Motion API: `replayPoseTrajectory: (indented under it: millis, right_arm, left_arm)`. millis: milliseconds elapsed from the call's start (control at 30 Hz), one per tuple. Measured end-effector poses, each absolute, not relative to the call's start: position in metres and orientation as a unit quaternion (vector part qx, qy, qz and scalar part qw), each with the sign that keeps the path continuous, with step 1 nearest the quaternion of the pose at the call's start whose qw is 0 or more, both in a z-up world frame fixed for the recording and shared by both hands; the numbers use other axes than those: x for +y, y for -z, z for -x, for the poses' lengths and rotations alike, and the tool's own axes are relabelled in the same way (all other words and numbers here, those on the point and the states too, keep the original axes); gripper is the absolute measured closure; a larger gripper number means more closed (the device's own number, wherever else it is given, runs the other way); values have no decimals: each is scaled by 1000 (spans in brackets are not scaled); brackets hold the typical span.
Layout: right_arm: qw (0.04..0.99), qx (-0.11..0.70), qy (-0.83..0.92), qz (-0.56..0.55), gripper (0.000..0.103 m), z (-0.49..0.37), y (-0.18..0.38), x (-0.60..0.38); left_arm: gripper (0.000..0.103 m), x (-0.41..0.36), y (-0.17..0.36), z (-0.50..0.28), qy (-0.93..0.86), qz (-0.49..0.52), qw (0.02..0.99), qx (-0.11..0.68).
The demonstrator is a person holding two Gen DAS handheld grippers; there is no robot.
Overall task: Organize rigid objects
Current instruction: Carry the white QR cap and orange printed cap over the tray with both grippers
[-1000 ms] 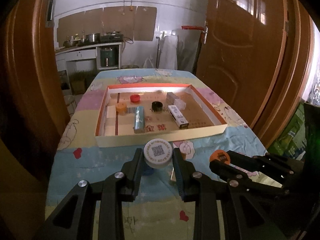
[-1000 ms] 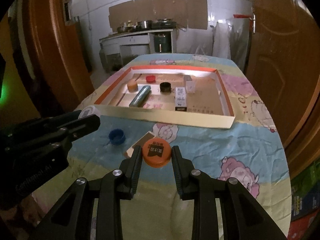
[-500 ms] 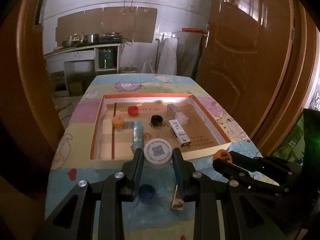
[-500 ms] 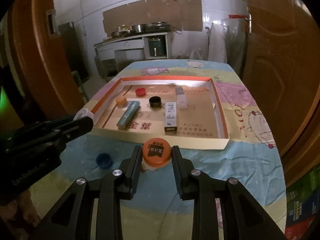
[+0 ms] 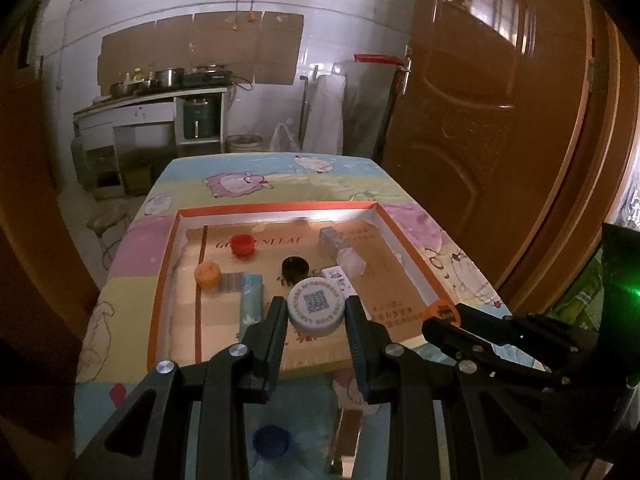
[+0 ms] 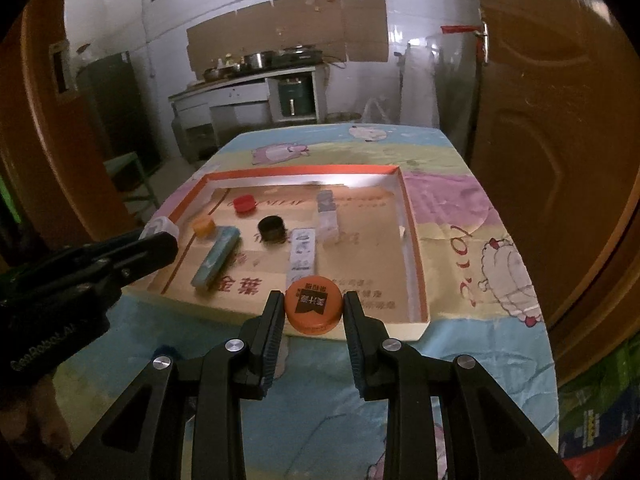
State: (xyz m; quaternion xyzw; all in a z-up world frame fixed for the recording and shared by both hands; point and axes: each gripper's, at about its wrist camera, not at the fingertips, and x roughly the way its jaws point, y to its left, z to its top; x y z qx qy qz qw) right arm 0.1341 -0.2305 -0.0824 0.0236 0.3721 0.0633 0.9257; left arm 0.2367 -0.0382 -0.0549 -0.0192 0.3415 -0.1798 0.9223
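White cap (image 5: 317, 307), QR code on top: pinched between the left gripper (image 5: 316, 322) fingers, jaws narrowed to cap width, pads on its rim either side. Orange cap (image 6: 313, 310) with a dark printed label: gripped the same way in your right gripper (image 6: 313, 322). Both caps face up, carried clear of the cloth.

The relation to watch: each cap sits at its fingertips, and the tray (image 5: 160, 264) lies ahead and below. In the left view the white cap hangs over the tray floor, past the near wall. In the right view the orange cap sits about over the near wall (image 6: 384, 326); I can't tell whether it has cleared it. Caps are round, so no long axis to line up. The left looks nearer a drop spot.

Already in the tray:
- red cap (image 5: 242, 245) toward the far wall
- small orange cap (image 5: 207, 274) at far left
- black cap (image 5: 295, 269) mid-floor
- blue box (image 5: 251, 305) lying lengthwise beside the left gripper
- white printed box (image 6: 303, 255), also lengthwise
- clear box (image 6: 327, 210) further back

Open room: bare cardboard on the tray's right half (image 6: 372, 240) suits the orange cap. The white cap's gap, between blue box and white printed box, is tight; lower straight down or you may nudge either.

The two grippers run side by side, the right one (image 5: 444, 322) just beside the left; keep them apart. A blue cap (image 5: 272, 442) waits on the tablecloth (image 6: 460, 360), outside the tray.
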Motion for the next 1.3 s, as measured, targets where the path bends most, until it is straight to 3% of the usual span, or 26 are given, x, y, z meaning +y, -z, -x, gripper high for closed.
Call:
replayPoseTrajectory:
  millis: [1300]
  right_arm:
    - [912, 408, -54, -2, 72, -231, 124, -251]
  left_arm:
    - [73, -61, 122, -320, 171, -4, 887, 429]
